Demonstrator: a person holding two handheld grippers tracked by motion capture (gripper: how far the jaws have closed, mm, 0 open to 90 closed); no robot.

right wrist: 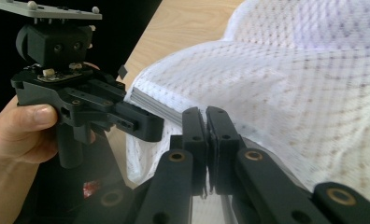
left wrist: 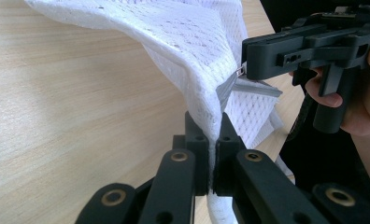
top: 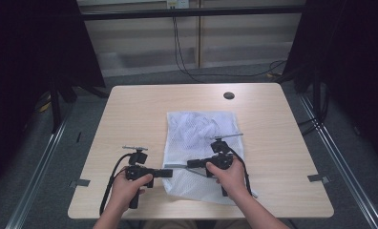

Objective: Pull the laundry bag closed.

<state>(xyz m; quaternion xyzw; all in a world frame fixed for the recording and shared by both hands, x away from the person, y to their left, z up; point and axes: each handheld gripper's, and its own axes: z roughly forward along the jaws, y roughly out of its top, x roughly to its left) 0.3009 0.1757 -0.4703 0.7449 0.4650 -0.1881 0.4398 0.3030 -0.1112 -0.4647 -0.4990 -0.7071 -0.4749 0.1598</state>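
The left gripper [left wrist: 213, 140] is clamped on a white mesh bag's [top: 196, 138] edge. The right gripper [right wrist: 206, 126] is pinched on its grey zipper strip [left wrist: 248, 87]. The bag is lifted at the wooden table's [top: 130, 119] near side. Opening seems underway; a steady pull apart is probably called for next.

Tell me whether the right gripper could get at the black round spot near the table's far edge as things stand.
Probably not right away. The right gripper is shut on the white mesh bag, as is the left gripper. The tabletop toward the black round spot looks bare, but it would have to let go first.
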